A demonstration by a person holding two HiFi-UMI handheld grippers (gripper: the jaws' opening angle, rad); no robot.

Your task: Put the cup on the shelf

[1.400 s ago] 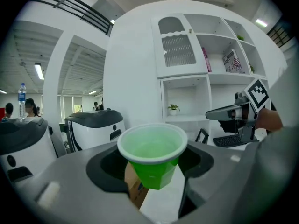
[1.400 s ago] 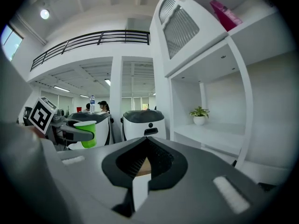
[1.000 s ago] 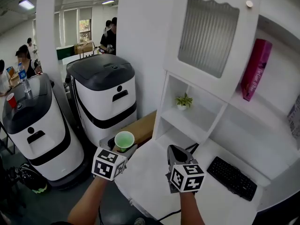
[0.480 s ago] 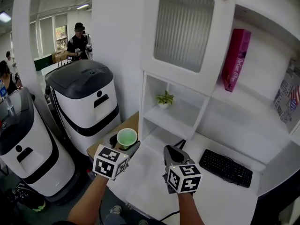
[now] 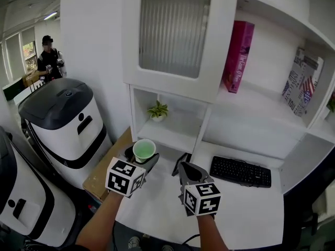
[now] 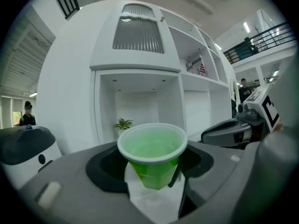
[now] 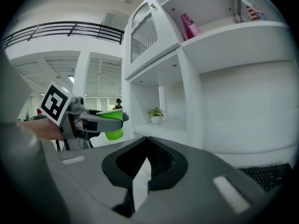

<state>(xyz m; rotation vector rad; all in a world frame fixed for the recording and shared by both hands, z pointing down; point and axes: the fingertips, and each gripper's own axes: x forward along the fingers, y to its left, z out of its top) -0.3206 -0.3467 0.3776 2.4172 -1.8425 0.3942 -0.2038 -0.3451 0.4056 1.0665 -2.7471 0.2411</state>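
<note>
Left gripper [image 6: 153,180]: jaws closed on a green cup [image 6: 152,149], held upright (pale rim, bright green body). Behind it is a white shelf unit [image 6: 180,85] w/ a small potted plant [image 6: 123,123] in the lower-left compartment and a ribbed door [image 6: 138,34] above. Right gripper [image 6: 212,134] is just R of the cup, not touching. Person [image 6: 28,116] far left, bkgd.

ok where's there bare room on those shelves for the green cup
The low cubby shelf is bare right of the small plant, up to its right wall. The upper shelf is open between the pink book and the flag-printed item. The keyboard crowds the desk on the right.
</note>
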